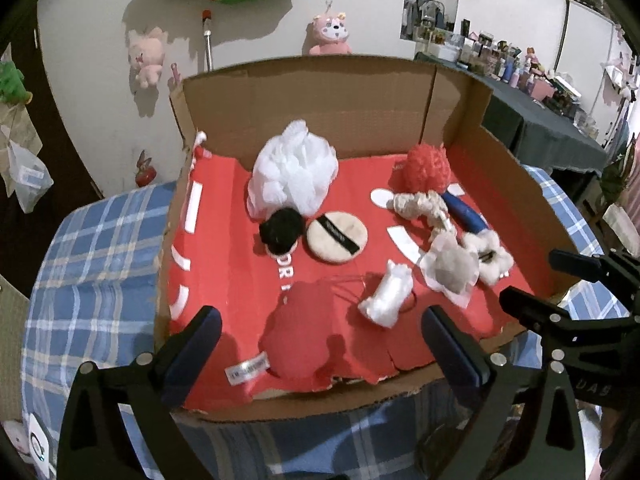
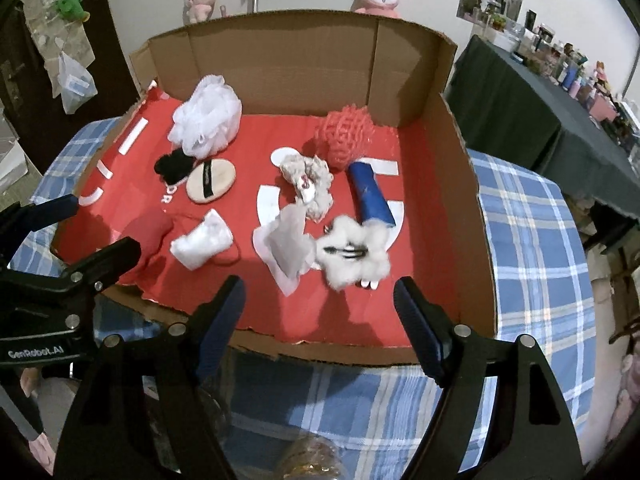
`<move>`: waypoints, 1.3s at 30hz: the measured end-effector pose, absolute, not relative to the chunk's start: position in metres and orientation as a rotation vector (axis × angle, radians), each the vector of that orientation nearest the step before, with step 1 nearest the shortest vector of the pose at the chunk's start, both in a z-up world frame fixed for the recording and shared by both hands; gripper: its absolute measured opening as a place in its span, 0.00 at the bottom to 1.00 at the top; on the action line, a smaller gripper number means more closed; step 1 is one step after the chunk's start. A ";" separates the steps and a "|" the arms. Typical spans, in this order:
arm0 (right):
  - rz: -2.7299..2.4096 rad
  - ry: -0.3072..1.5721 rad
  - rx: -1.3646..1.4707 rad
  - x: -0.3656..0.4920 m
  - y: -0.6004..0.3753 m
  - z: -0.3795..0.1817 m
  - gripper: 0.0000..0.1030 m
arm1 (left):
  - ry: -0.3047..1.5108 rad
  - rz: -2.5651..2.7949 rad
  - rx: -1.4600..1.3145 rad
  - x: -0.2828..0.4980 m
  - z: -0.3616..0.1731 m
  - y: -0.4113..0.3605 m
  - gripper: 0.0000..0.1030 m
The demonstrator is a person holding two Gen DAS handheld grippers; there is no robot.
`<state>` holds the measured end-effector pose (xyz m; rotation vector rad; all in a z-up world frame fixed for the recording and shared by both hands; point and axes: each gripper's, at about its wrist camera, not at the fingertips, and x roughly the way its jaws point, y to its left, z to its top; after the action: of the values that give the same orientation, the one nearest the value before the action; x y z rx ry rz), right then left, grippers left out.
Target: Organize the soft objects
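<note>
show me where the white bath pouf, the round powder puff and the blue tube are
white bath pouf (image 1: 294,170), left wrist view, middle of its mesh.
round powder puff (image 1: 337,236), left wrist view, on its black strap.
blue tube (image 2: 372,196), right wrist view, mid-body.

My left tool (image 1: 320,344) hangs with its two fingers spread wide, nothing between them. The left finger (image 1: 192,352) and the right finger (image 1: 452,348) both angle inward toward their tips, dark pads facing each other. My right tool (image 2: 320,308) sits in the same pose, fingers parted wide and holding nothing. In the left wrist view the right tool (image 1: 560,292) shows at the right edge, just beside and slightly ahead. In the right wrist view the left tool (image 2: 60,236) shows at the left edge. Both point forward and tilt downward, side by side.
</note>
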<state>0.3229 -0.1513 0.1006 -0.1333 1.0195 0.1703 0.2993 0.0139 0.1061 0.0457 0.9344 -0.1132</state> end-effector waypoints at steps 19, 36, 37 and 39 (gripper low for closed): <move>0.132 1.045 -0.101 0.322 -0.162 0.087 0.74 | 1.019 -0.056 -0.012 0.298 0.084 0.022 0.99; 0.135 1.060 -0.088 0.322 -0.165 0.086 0.74 | 1.047 -0.024 -0.021 0.301 0.079 0.026 0.99; 0.135 1.059 -0.090 0.322 -0.165 0.085 0.74 | 1.047 -0.023 -0.022 0.301 0.079 0.026 0.99; 0.135 1.059 -0.093 0.322 -0.164 0.085 0.74 | 1.048 -0.022 -0.022 0.302 0.079 0.026 0.99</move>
<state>0.3221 -0.1641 0.0853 -0.0929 1.0593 0.1354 0.3017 0.0258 0.0786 -0.0223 1.0476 -0.0220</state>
